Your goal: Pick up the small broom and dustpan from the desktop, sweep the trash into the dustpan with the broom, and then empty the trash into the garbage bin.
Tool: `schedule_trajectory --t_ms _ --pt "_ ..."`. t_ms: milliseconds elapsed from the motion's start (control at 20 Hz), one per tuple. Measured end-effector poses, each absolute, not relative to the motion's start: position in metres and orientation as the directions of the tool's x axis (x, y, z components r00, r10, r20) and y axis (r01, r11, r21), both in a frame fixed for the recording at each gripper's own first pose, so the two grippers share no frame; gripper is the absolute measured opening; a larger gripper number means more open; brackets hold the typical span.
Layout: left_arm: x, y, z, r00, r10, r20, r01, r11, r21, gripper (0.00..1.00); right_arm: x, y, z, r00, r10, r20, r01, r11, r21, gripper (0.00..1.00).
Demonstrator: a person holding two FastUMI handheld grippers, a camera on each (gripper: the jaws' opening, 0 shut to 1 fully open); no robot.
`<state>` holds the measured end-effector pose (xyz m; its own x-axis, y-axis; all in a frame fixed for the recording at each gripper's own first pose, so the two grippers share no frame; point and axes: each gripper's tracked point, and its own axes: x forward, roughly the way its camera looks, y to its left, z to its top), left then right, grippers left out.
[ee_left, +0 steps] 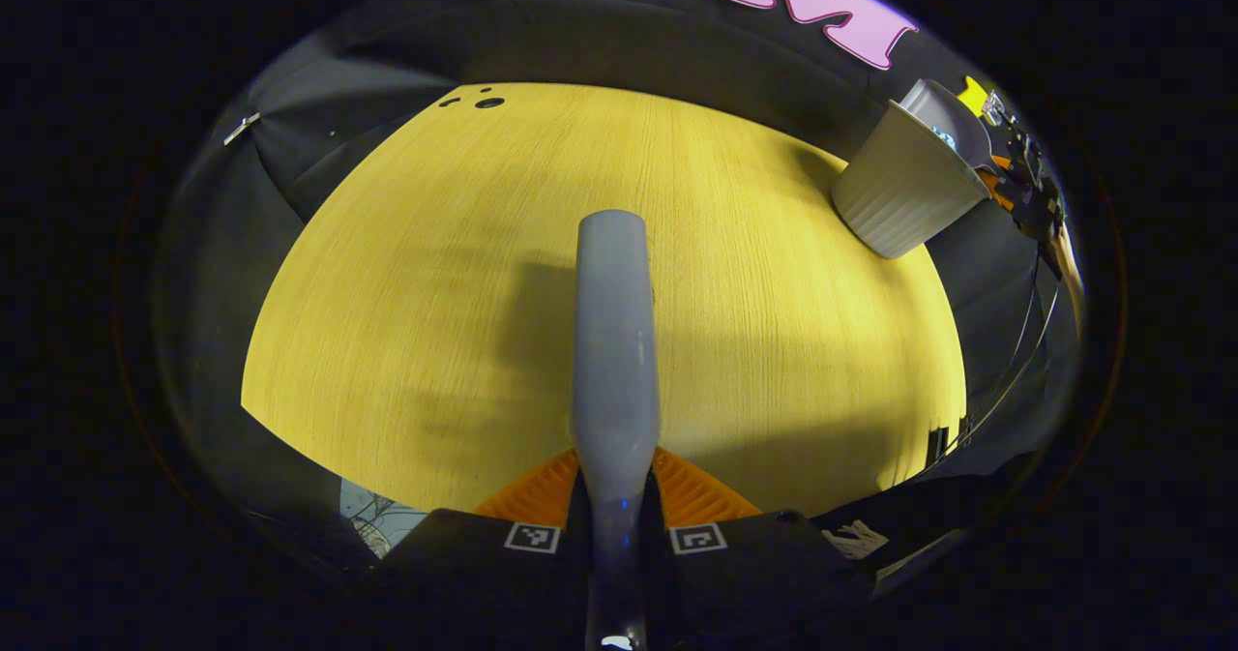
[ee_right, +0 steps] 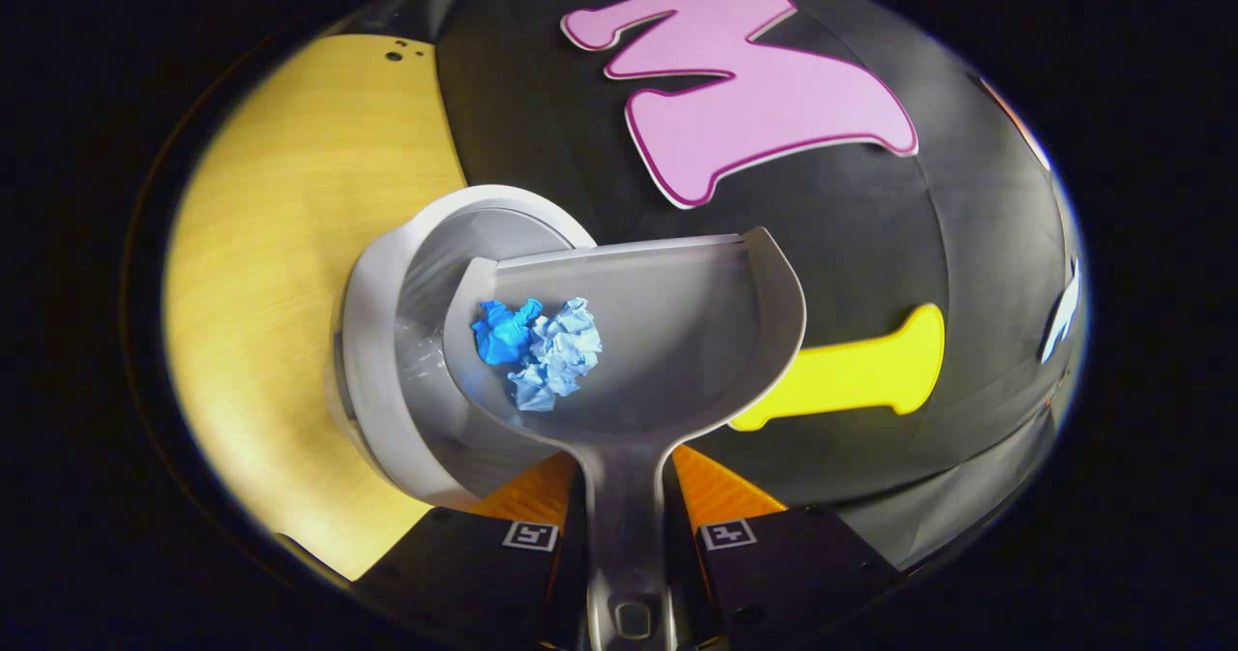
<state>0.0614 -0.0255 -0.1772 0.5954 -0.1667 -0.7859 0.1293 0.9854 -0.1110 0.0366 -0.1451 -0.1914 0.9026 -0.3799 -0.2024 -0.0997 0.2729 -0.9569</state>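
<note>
A grey broom handle (ee_left: 614, 341) sticks straight out over the wooden desktop (ee_left: 416, 293), and my left gripper (ee_left: 616, 511) is shut on its near end; the bristles are hidden. My right gripper (ee_right: 627, 516) is shut on the handle of the grey dustpan (ee_right: 677, 351). Inside the pan lie a dark blue paper ball (ee_right: 501, 332) and a light blue one (ee_right: 566, 346), close to its left lip. The pan hangs tilted over the open mouth of the grey garbage bin (ee_right: 372, 341). In the left gripper view the bin (ee_left: 904, 187) stands at the desk's far right edge with the dustpan (ee_left: 948, 114) above it.
The other gripper and its cables (ee_left: 1025, 187) show beyond the bin in the left gripper view. The desktop (ee_right: 280, 245) spreads to the left of the bin. A few small dark holes (ee_left: 484, 102) mark the desk's far corner. The black cloth wall stands behind.
</note>
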Motion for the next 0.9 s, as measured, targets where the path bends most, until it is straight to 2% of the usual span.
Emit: schedule_trajectory --t_ms 100,200,350,500,550,600,800,900 --pt "0.060 -0.026 -0.180 0.591 -0.168 -0.789 0.121 0.985 -0.119 0.30 0.036 -0.145 -0.174 0.912 -0.371 -0.175 -0.114 0.181 -0.977 0.39" --pt "0.060 -0.026 -0.182 0.586 -0.165 -0.793 0.116 0.986 -0.119 0.27 0.033 -0.151 -0.159 0.922 -0.353 -0.157 -0.130 0.099 -0.986 0.38" --pt "0.060 -0.027 -0.185 0.582 -0.167 -0.796 0.121 0.986 -0.118 0.27 0.031 -0.159 -0.148 0.925 -0.350 -0.148 -0.142 0.043 -0.989 0.39" --pt "0.060 -0.027 -0.188 0.578 -0.170 -0.798 0.134 0.985 -0.113 0.27 0.030 -0.155 -0.155 0.922 -0.358 -0.149 -0.151 0.022 -0.988 0.39" --pt "0.061 -0.027 -0.189 0.577 -0.170 -0.798 0.138 0.984 -0.110 0.30 0.030 -0.156 -0.154 0.920 -0.362 -0.151 -0.152 0.026 -0.988 0.38" --pt "0.059 -0.028 -0.189 0.579 -0.169 -0.798 0.143 0.984 -0.105 0.27 0.029 -0.157 -0.154 0.917 -0.367 -0.154 -0.155 0.027 -0.987 0.38" --pt "0.058 -0.028 -0.189 0.587 -0.164 -0.793 0.141 0.985 -0.099 0.27 0.030 -0.157 -0.155 0.913 -0.375 -0.158 -0.160 0.025 -0.987 0.39" --pt "0.058 -0.025 -0.189 0.594 -0.163 -0.788 0.132 0.986 -0.104 0.27 0.029 -0.159 -0.154 0.910 -0.380 -0.169 -0.157 0.063 -0.986 0.31"
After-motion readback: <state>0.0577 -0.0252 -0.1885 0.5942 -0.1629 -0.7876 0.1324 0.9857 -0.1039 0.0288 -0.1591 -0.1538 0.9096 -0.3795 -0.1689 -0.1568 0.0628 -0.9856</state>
